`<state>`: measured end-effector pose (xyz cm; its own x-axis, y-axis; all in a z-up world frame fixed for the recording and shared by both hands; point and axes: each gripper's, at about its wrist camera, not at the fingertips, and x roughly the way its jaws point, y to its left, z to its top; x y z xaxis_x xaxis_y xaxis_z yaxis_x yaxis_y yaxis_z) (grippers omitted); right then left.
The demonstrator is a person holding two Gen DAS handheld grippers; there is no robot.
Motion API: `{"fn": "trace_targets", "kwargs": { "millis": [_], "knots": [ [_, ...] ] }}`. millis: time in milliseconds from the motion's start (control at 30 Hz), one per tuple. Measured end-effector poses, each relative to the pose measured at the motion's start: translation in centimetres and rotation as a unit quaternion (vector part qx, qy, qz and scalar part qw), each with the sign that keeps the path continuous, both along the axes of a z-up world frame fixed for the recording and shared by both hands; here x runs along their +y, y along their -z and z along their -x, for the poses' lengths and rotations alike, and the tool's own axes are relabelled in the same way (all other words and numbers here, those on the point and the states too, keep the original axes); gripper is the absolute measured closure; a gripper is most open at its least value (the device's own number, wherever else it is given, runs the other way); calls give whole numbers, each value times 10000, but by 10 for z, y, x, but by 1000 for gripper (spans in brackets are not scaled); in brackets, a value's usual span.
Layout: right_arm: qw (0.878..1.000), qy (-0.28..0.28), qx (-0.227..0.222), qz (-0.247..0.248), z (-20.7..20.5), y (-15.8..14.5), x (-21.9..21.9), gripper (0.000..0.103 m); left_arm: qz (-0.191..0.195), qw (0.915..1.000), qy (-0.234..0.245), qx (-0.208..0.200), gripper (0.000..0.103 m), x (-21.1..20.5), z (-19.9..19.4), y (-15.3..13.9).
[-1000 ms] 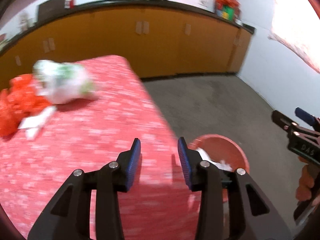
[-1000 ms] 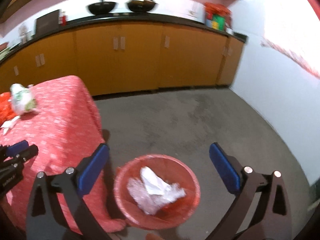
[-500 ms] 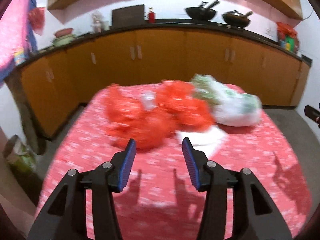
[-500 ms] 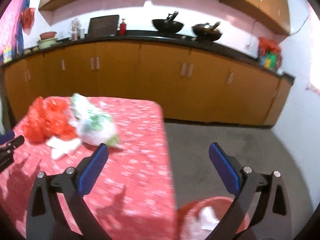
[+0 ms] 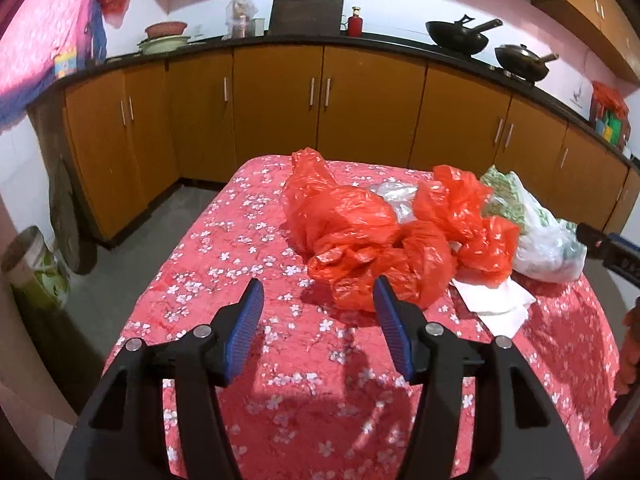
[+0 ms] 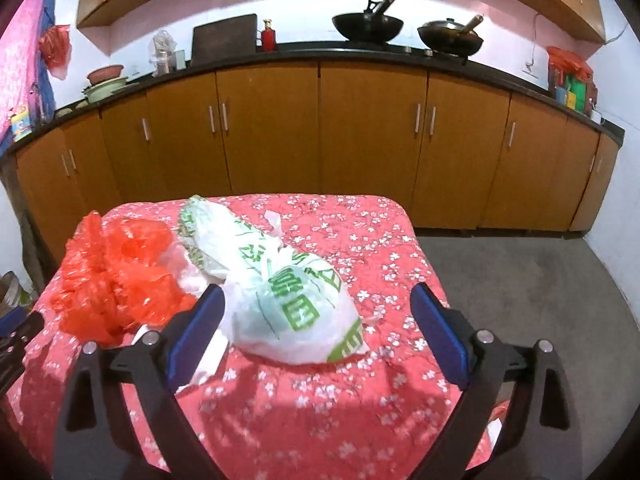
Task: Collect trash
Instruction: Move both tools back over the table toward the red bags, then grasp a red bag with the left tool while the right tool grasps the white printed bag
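Trash sits in a pile on the table (image 5: 248, 240), the one with the red flowery cloth. You see crumpled red bags (image 5: 360, 236) in the middle of the left wrist view. The white bag with green print (image 6: 280, 300) lies in the middle of the right wrist view, touching the red pile on its left side. White paper (image 5: 496, 304) peeks out from under the bags.

Your left gripper (image 5: 318, 330) has nothing in it, and its jaws are opening. They sit low in the frame, just short of the red bags. Your right gripper (image 6: 316, 332) is empty too. Its jaws are very wide and starting to close, with the white bag between them but not touched yet.

I think this step is reaching in for a grab. Push each gripper forward until a fat fold of bag is deep between the pads. Squeeze only then. Thin plastic slips, so pinch a bunched part, not a flat edge. Aim a bit above the cloth so you do not grab it too. Lift slowly and watch for the paper falling off.
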<state>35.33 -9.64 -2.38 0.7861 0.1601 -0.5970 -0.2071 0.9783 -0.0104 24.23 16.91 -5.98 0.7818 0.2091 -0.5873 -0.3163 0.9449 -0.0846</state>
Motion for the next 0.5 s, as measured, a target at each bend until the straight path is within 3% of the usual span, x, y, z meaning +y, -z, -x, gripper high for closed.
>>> {"fn": "trace_targets", "kwargs": {
  "millis": [133, 167, 200, 233, 367, 500],
  "knots": [
    [9995, -9, 319, -62, -11, 12, 2, 12, 3, 9999, 95, -90, 39, 2, -3, -2],
    [9993, -47, 361, -53, -12, 15, 4, 22, -24, 9999, 117, -111, 37, 2, -5, -3],
    [9991, -117, 410, -6, -12, 19, 7, 43, -36, 9998, 134, -125, 36, 2, -7, -4],
    [9989, -145, 433, 41, -11, 21, 8, 51, -43, 9998, 143, -121, 36, 3, -11, -5],
    [9993, -177, 266, 211, -2, 25, 13, 59, 10, 9998, 154, -131, 36, 10, -28, -9],
    [9995, -122, 222, 165, 1, 25, 10, 62, 7, 9999, 153, -48, 36, 12, -51, -10]
  ]
}}
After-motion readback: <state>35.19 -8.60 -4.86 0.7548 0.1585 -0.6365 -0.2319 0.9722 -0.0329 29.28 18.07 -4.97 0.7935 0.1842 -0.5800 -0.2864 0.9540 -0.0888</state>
